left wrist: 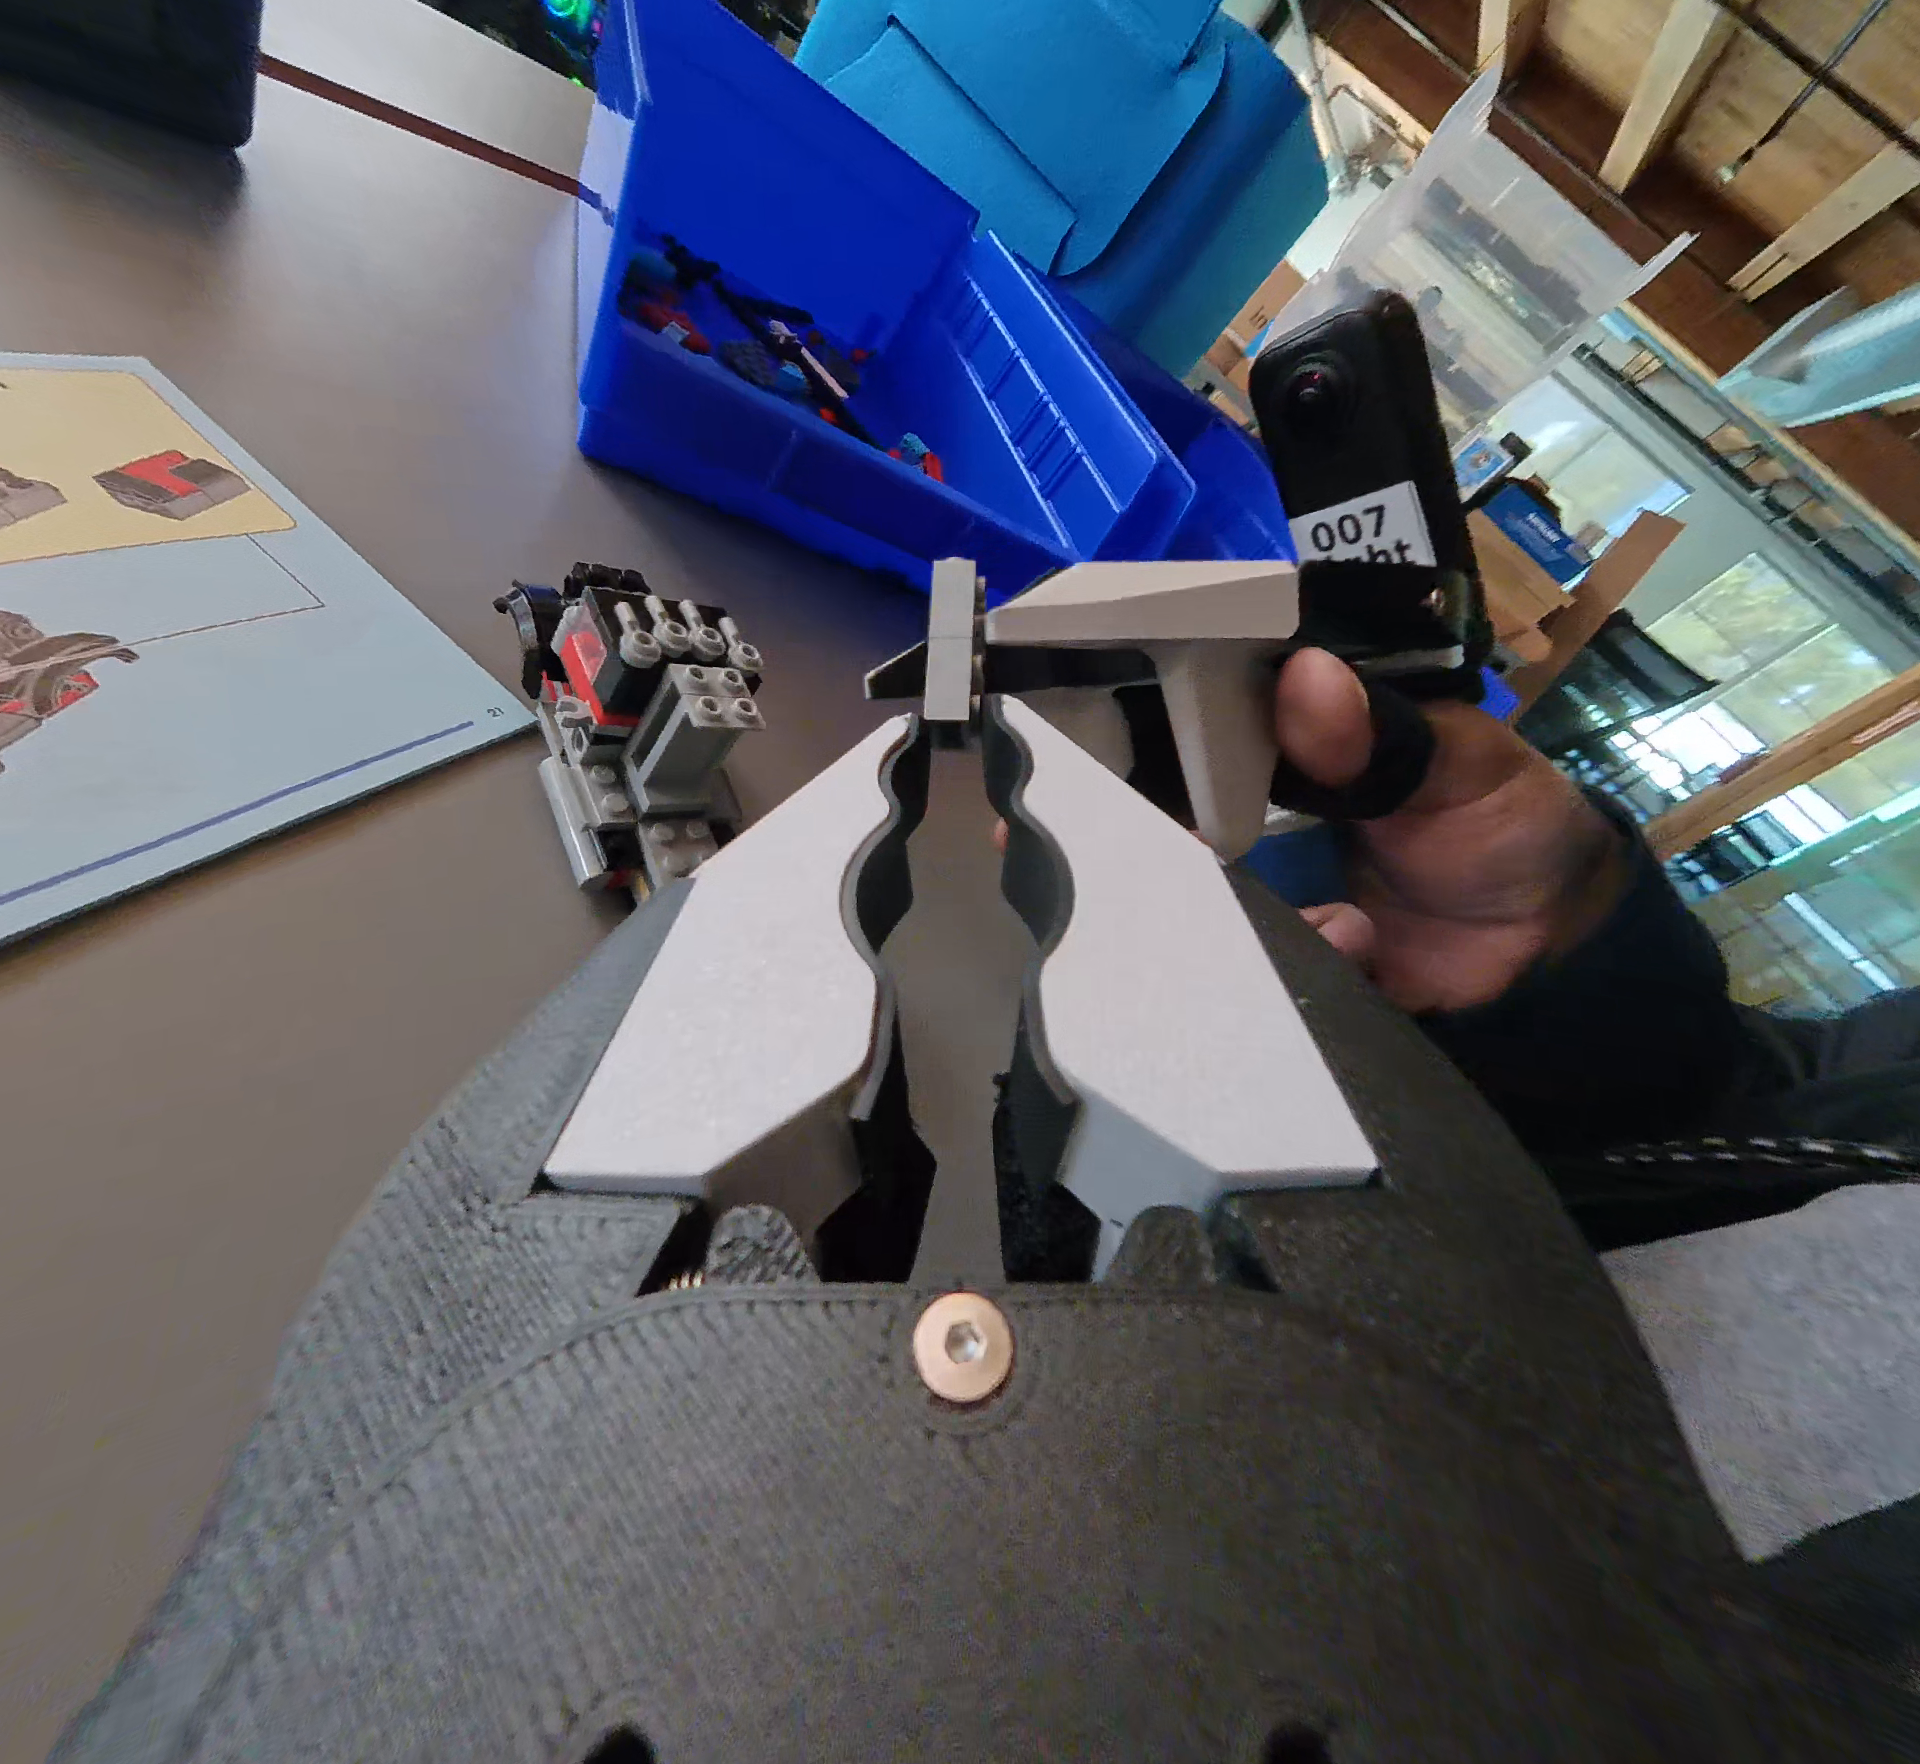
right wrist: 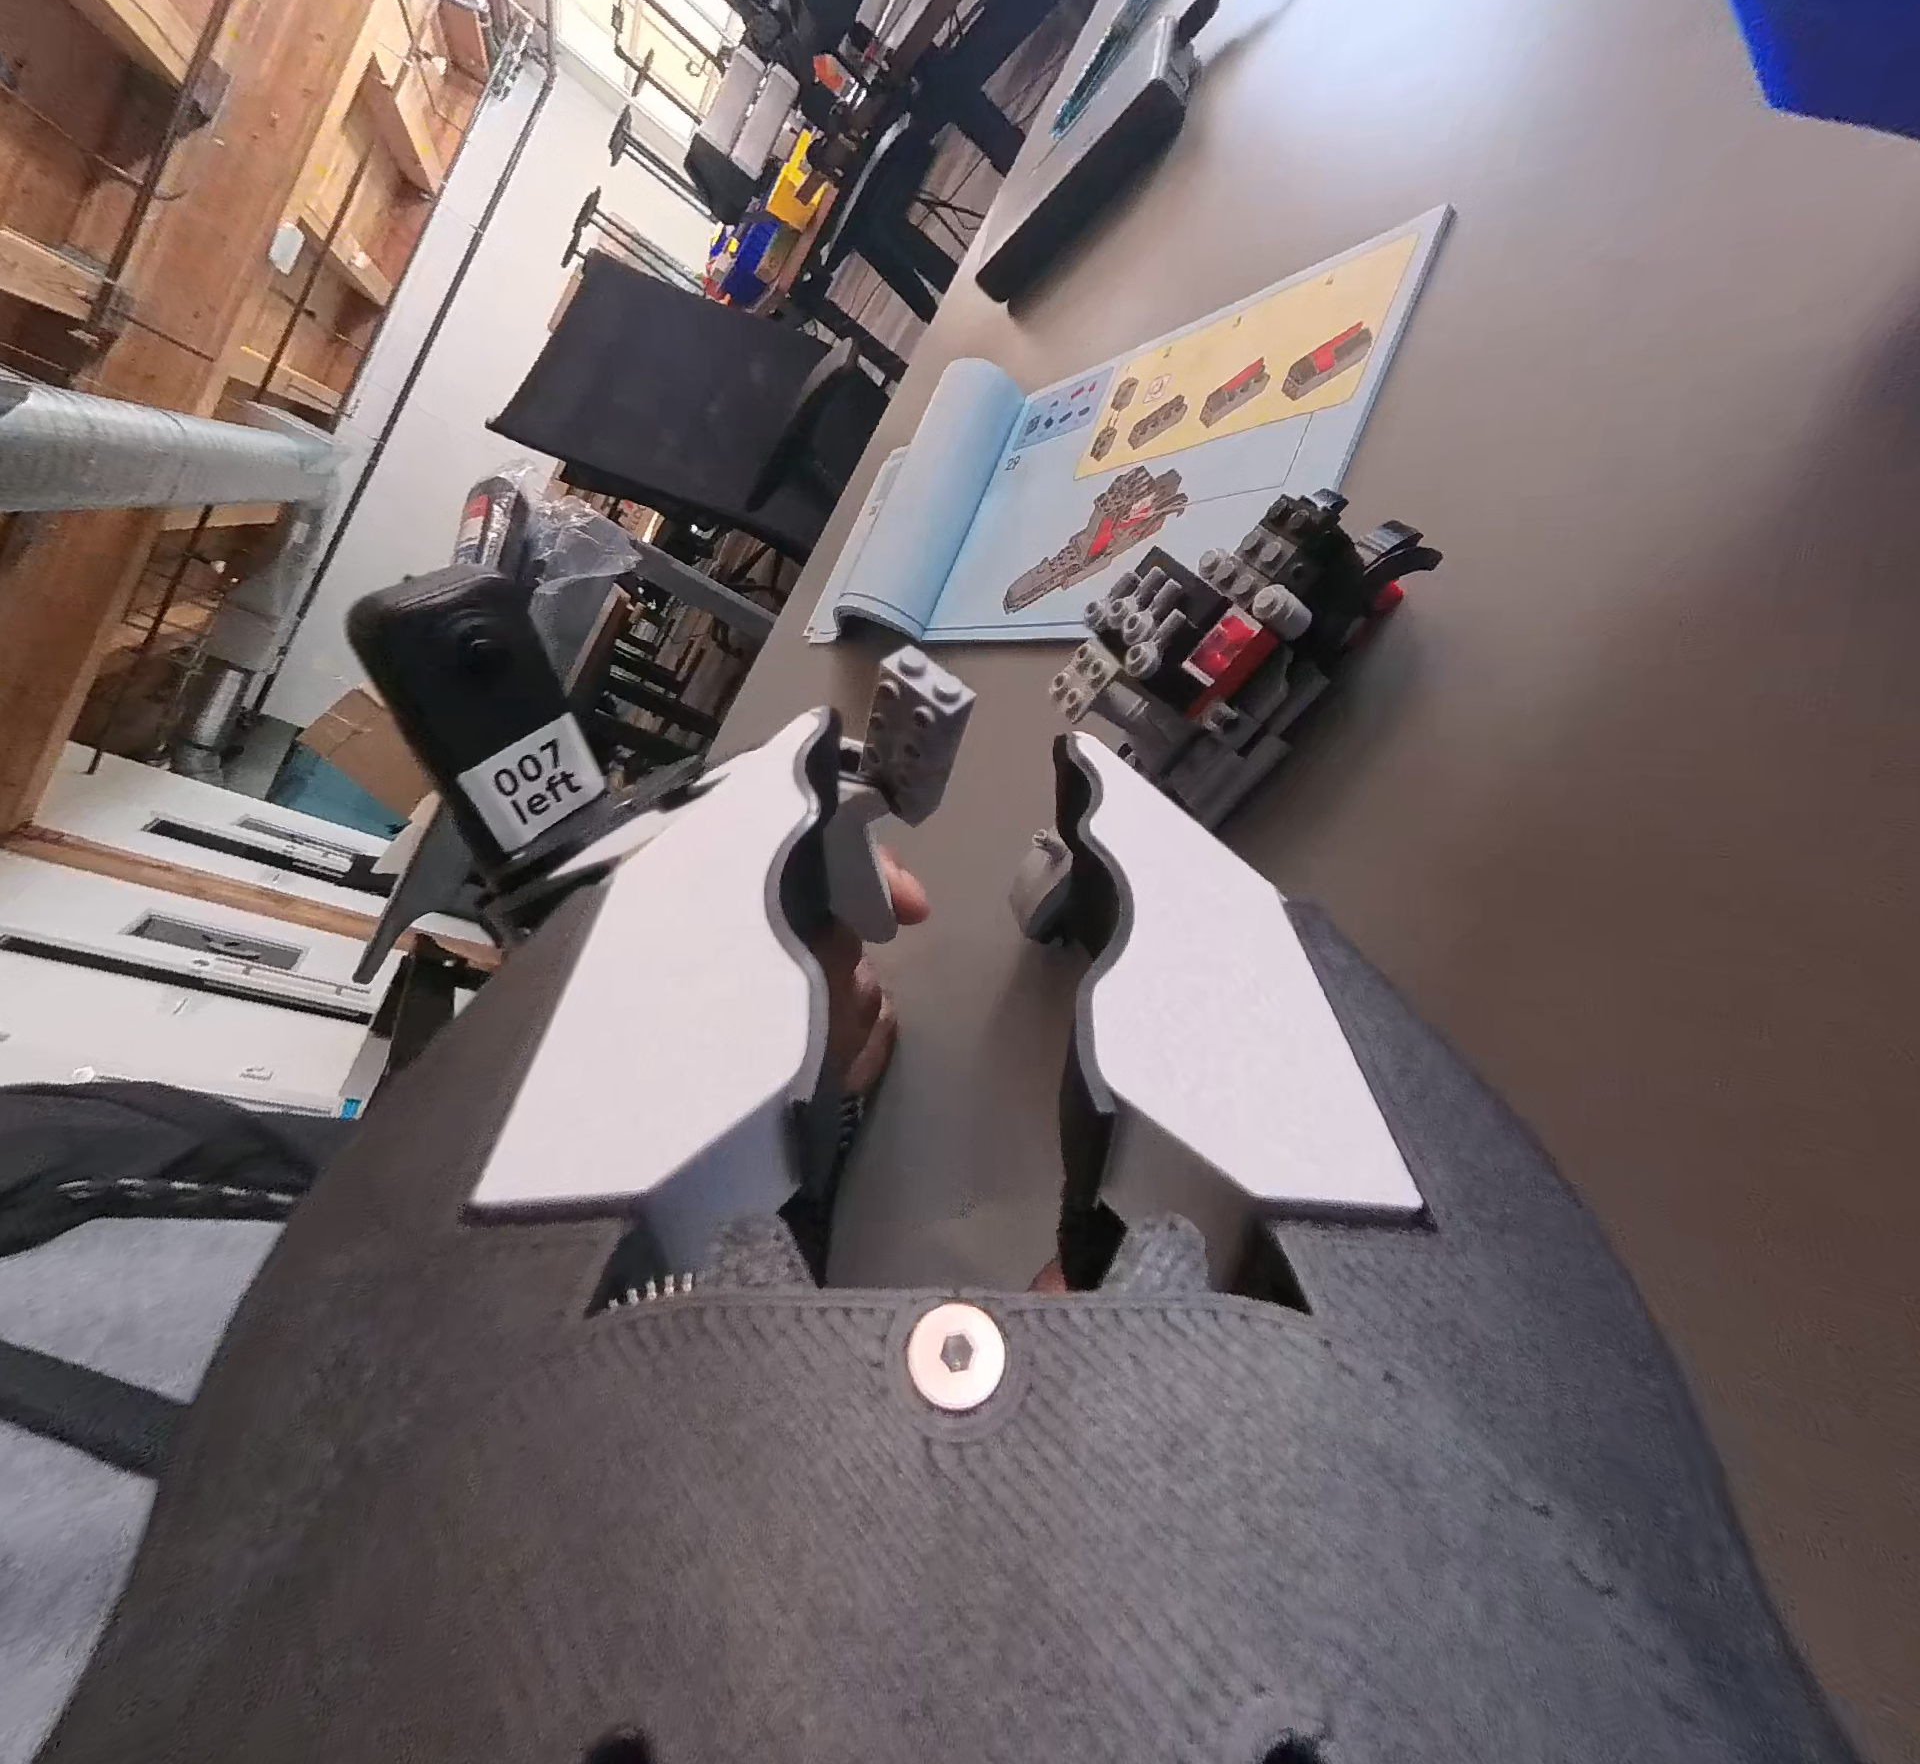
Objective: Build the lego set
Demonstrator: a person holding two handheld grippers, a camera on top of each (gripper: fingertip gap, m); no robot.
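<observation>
Left tongs (left wrist: 951, 727) clenched on grey brick (right wrist: 920, 738); right tongs (right wrist: 940, 758) released; bin (left wrist: 831, 343) only in left view.

table: dark grey-brown top (left wrist: 312, 1039), red-brown stripe across far end (left wrist: 416, 119)
ceiling: bare timber joists (left wrist: 1704, 0), black conduit along them
windows: big glazed wall (left wrist: 1766, 675), daylight in
walls: wood framing (right wrist: 135, 156), silver duct (right wrist: 156, 457)
furniture: black chair (right wrist: 665, 405), white desks (right wrist: 208, 935), clear plastic tub (left wrist: 1507, 249)
</observation>
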